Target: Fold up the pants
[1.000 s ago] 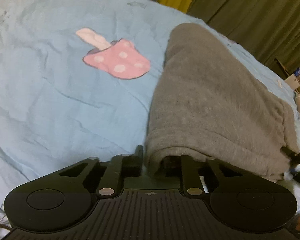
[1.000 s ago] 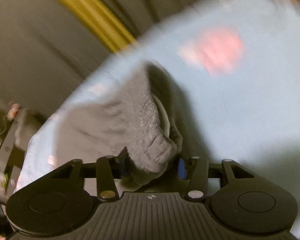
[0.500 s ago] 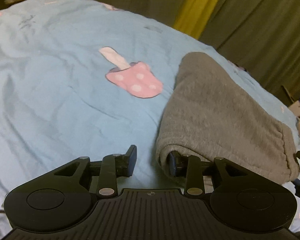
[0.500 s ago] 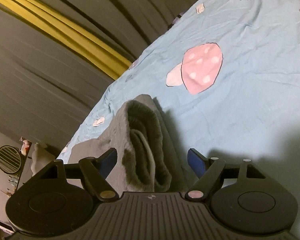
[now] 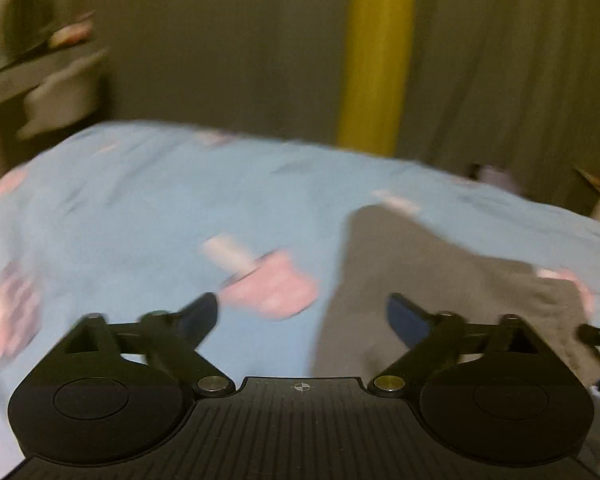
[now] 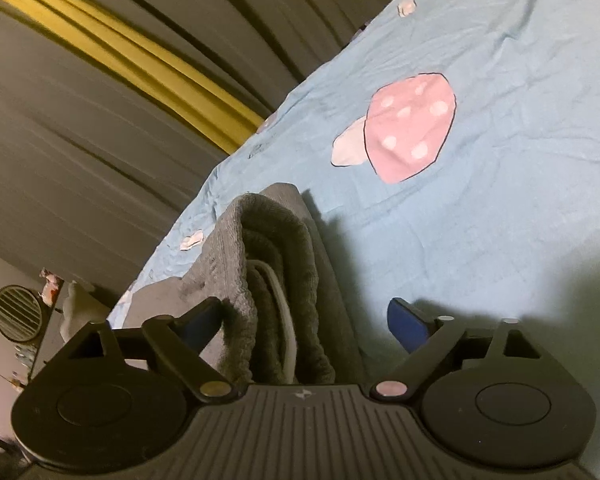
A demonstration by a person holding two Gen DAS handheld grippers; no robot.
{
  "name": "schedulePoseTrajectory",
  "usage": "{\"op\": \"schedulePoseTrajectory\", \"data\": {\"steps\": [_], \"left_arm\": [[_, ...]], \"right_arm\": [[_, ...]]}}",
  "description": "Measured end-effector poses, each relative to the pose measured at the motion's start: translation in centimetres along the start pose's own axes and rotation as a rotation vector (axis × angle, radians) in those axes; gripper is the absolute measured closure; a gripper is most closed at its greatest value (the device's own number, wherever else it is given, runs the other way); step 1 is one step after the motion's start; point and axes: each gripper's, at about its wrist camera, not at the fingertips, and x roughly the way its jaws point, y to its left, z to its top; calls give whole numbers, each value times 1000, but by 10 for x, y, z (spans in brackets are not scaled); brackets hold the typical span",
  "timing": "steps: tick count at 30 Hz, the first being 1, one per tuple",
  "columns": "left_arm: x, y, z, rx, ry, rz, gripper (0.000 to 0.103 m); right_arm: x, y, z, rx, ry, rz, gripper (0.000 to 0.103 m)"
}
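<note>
The grey pants (image 5: 440,280) lie folded on the light blue bedsheet (image 5: 140,208) at the right of the blurred left wrist view. My left gripper (image 5: 302,314) hangs above the sheet, its jaws opening wide, with nothing between them. In the right wrist view the folded waistband end of the grey pants (image 6: 276,280) lies between the spread fingers of my right gripper (image 6: 304,316). Its jaws are opening and the blue pads stand apart from the cloth. A white drawstring shows inside the fold.
A pink mushroom print (image 6: 408,128) marks the sheet beside the pants. Dark curtains with a yellow strip (image 5: 374,52) hang behind the bed. A shelf with small items (image 5: 40,80) stands at the far left. A round fan (image 6: 18,312) sits past the bed's edge.
Both grippers have let go of the pants and spread wide. The left one has risen and tilted up, so more curtain shows. The right one has stayed near the waistband.
</note>
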Motion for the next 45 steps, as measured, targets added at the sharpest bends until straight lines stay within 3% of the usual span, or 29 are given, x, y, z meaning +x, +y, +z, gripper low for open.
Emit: {"op": "schedulePoseTrajectory", "data": {"steps": [3,4,7,8,10,11,13,17,21,23,24,25,27,29,31,32,33,35,36,38,40,41,42,43,45], "left_arm": [[45,-31,13,67,73,-57,10],[63,-44,15,83,99,-57,20],[108,-75,13,157,127,-53,23],[125,-83,10,189,163,-30,25],[154,-89,3,240,191,71,46],[166,-87,0,271,185,124,45],[179,-80,0,259,200,119,41],[172,-70,12,149,221,162,41],[158,-52,4,91,187,171,37],[146,-38,5,80,170,255,38],[142,-32,7,83,161,314,46],[137,-27,8,94,153,368,46],[126,-20,13,95,155,320,45],[112,-20,17,67,162,179,42],[100,-27,16,58,174,18,25],[100,-33,13,63,182,-51,12],[101,-38,7,77,187,-86,8],[113,-47,-10,141,221,40,16],[118,-48,-17,157,240,81,14],[110,-37,-28,94,216,31,14],[97,-26,-35,13,214,-26,14],[91,-22,-40,-24,215,-46,14],[83,-15,-47,-72,207,-65,12],[77,-9,-52,-111,201,-81,11],[68,0,-61,-167,188,-101,11]], "right_arm": [[3,-2,-1,9,12,9,11],[3,-3,-2,14,14,12,11],[6,-9,-3,38,27,25,9],[8,-10,-3,43,33,27,8],[10,-13,-1,41,32,29,7],[12,-15,0,38,36,29,7],[15,-14,0,16,44,31,7],[14,-4,-2,-53,27,18,7],[6,-7,1,-40,-1,26,7],[5,-11,3,-5,-5,39,7],[5,-14,4,15,-3,50,7],[5,-15,4,28,0,62,7],[5,-12,3,29,4,82,7],[3,-7,2,3,1,111,7],[2,-1,1,-25,2,145,7],[2,1,0,-36,7,152,6],[2,3,0,-51,17,145,6],[4,5,-1,-84,28,75,6],[3,3,0,-86,19,47,6],[-13,-6,5,-23,-32,61,6],[-36,-13,6,23,-106,65,14],[-45,-13,6,3,-130,28,33],[-50,-11,5,-30,-132,-10,60],[-52,-9,2,-54,-115,-36,70],[-49,-11,-1,-31,-50,5,87]]}}
